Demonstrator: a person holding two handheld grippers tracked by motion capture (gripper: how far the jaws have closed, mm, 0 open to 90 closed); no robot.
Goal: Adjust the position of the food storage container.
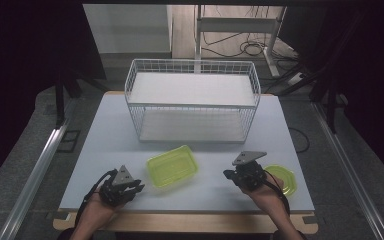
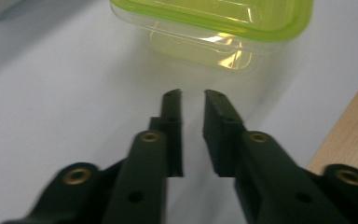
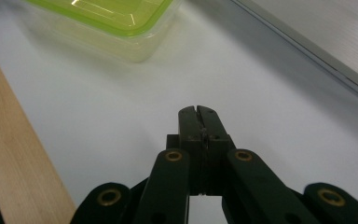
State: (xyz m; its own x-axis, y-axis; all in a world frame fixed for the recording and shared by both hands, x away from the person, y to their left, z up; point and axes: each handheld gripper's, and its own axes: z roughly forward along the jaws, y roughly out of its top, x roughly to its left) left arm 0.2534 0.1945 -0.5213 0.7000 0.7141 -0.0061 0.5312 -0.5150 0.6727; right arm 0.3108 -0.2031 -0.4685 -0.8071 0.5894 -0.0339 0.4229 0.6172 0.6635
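l gripper [image 1: 136, 187] sits at the near-left of the white table [image 1: 105, 150], jaws nearly together w/ a narrow gap, nothing btwn them; not touching anything. in the left gripper view its tips [image 2: 192, 95] point at the rectangular clear container w/ lime-green rim [image 2: 214, 28], near but apart. that container [image 1: 172, 166] lies on the table btwn the two hands, in front of the white wire basket [image 1: 192, 100]. r gripper [image 1: 228, 174] at the near-right, jaws pressed fully closed, empty; right gripper view shows tips [image 3: 199, 111] over bare tabletop, container [image 3: 116, 23] farther off. lime-green lid [image 1: 285, 180] lies flat just beside the r hand, on its outer side, partly hidden by it. wood edge [image 1: 190, 220] runs along the near side.
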